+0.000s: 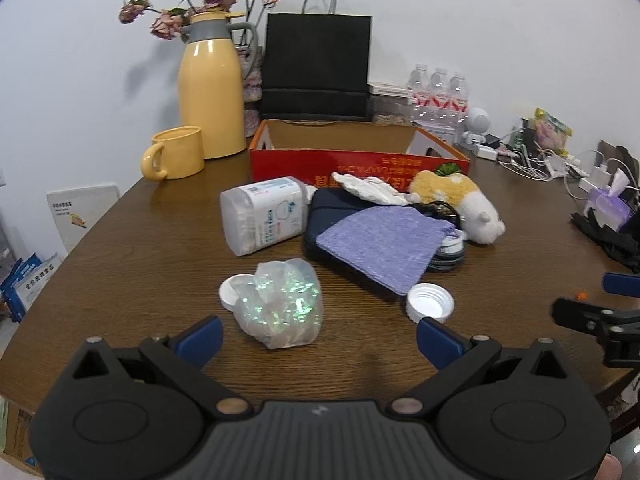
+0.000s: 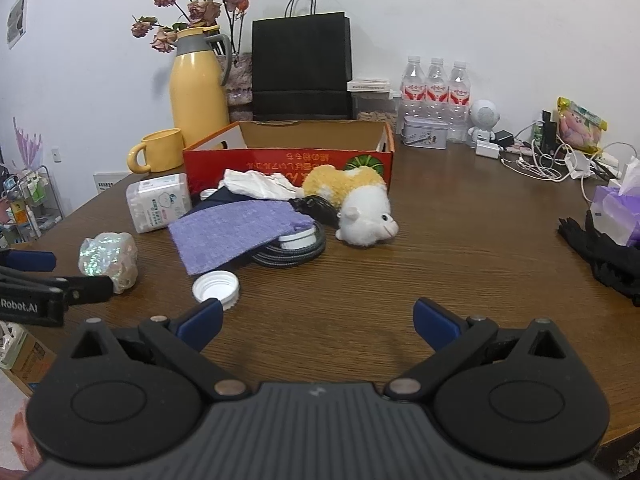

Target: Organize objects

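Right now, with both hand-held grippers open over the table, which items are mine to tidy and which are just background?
To organize, likely into the red box:
iridescent bag
white cap
purple cloth
plush toy
cotton swab box
white rag

Probably background:
yellow jug
yellow mug
black bag
water bottles
cables
black gloves

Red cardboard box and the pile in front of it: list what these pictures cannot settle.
- Red cardboard box floor: hidden by its front wall, both views.
- Dark pouch: mostly covered by the purple cloth, both views.
- Coiled cable: partly under the cloth, right wrist view.
- Cotton swab box label: too small to read.
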Tool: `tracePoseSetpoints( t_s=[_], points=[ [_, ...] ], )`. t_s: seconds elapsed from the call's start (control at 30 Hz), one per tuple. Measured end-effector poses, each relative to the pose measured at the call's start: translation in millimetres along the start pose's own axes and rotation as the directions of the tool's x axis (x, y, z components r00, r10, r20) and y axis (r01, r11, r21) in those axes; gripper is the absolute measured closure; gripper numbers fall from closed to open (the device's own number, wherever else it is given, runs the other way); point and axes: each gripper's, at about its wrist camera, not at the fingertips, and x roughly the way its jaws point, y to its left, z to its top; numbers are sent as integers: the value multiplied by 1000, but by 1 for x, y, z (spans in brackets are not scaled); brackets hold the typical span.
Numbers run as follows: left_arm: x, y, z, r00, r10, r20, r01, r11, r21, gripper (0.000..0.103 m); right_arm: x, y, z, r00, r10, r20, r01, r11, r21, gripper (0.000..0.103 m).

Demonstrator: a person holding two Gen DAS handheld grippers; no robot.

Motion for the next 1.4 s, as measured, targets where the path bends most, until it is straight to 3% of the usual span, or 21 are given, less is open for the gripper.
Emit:
tracePoseSetpoints(
  t_s=[0.53, 0.8, 1.1, 1.2, 1.27, 1.4],
  points=[
    [25, 7, 0, 998, 64, -18, -64, 998, -19, 1, 16, -59, -14, 999, -43, -24, 41, 998, -54, 0],
    [36, 6, 4, 993, 115, -29, -116, 992, -38, 0, 33, -89, -20, 999, -14, -52, 10, 997, -80, 1],
    [56, 8, 8, 985, 165, -52, -168, 983, -73, 0, 56, -121, -25, 991, 102, -84, -109, 990, -90, 17],
    [59, 10, 9, 983, 176, -50, -180, 979, -95, 4, 58, -128, -25, 988, 137, -74, -145, 983, -110, 26],
    [62, 11, 10, 982, 181, -54, -186, 976, -110, 8, 58, -131, -24, 984, 163, -69, -171, 978, -123, 37],
    [67, 11, 11, 980, 189, -61, -195, 973, -122, 13, 57, -137, -22, 980, 190, -66, -197, 972, -132, 42]
  ],
)
